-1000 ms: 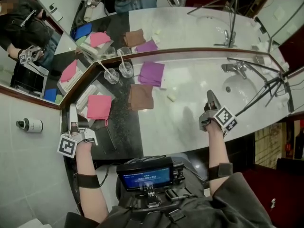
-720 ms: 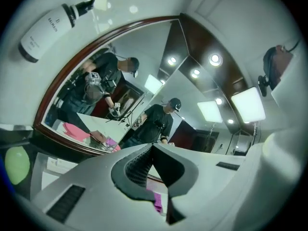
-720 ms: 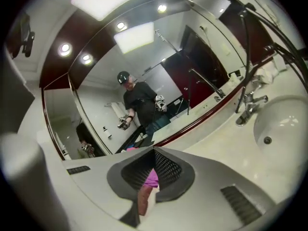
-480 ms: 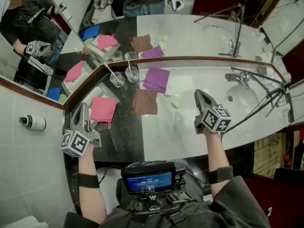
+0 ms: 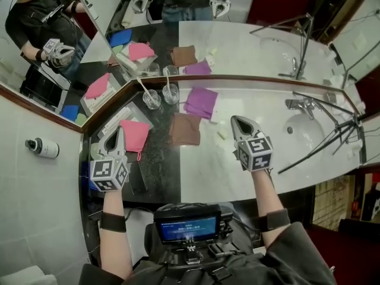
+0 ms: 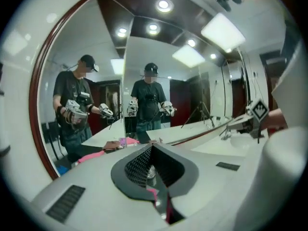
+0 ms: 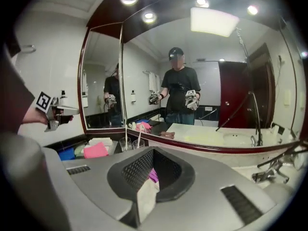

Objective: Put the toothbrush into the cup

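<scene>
Two clear glass cups (image 5: 152, 98) (image 5: 171, 94) stand at the mirror's corner on the dark counter. A white toothbrush (image 5: 144, 88) leans in the left cup and another toothbrush (image 5: 168, 83) stands in the right one. The right gripper view shows the same cups (image 7: 126, 143) far ahead. My left gripper (image 5: 113, 136) is shut and empty, over the dark counter beside a pink cloth (image 5: 135, 134). My right gripper (image 5: 237, 122) hovers over the white counter, also shut with nothing in it. Both point towards the mirror, well short of the cups.
A brown cloth (image 5: 185, 129) and a purple cloth (image 5: 201, 101) lie between my grippers. A small soap bar (image 5: 222, 134) sits near the right gripper. The faucet (image 5: 295, 104), the sink basin (image 5: 309, 129) and tripod legs (image 5: 323, 144) are at the right. A white box (image 5: 119, 119) sits by the left wall.
Both grippers have rolled so that their marker cubes face up. The right gripper has moved left towards the cloths. The left gripper has shifted slightly right.
</scene>
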A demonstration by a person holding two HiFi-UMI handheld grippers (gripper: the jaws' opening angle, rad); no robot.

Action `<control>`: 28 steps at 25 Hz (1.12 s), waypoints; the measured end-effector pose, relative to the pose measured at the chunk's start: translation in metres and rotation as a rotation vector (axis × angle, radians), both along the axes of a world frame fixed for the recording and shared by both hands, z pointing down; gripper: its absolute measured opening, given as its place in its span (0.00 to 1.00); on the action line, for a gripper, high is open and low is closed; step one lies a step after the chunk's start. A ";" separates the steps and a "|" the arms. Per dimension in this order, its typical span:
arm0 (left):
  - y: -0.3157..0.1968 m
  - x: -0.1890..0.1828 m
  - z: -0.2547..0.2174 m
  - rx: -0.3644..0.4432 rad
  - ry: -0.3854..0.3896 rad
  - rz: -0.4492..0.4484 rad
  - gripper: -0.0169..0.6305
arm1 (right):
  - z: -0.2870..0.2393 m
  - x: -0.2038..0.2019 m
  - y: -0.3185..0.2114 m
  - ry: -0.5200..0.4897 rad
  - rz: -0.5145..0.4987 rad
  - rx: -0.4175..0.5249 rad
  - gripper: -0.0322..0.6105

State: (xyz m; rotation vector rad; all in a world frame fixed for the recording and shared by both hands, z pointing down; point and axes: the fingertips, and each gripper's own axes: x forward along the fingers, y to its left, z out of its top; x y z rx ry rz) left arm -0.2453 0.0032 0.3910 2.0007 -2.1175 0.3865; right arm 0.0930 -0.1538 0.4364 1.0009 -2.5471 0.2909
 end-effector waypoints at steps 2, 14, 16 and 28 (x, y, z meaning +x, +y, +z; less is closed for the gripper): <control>0.000 0.000 0.009 -0.046 -0.103 0.016 0.03 | 0.003 -0.007 0.006 0.070 -0.034 0.033 0.08; 0.005 0.003 0.044 -0.127 -0.164 0.021 0.03 | 0.028 -0.030 0.022 0.252 -0.129 0.107 0.08; 0.005 0.003 0.047 -0.130 -0.152 0.018 0.03 | 0.030 -0.033 0.021 0.252 -0.133 0.099 0.08; 0.008 -0.006 0.060 -0.125 -0.131 -0.016 0.03 | 0.047 -0.092 0.017 0.225 -0.254 0.072 0.23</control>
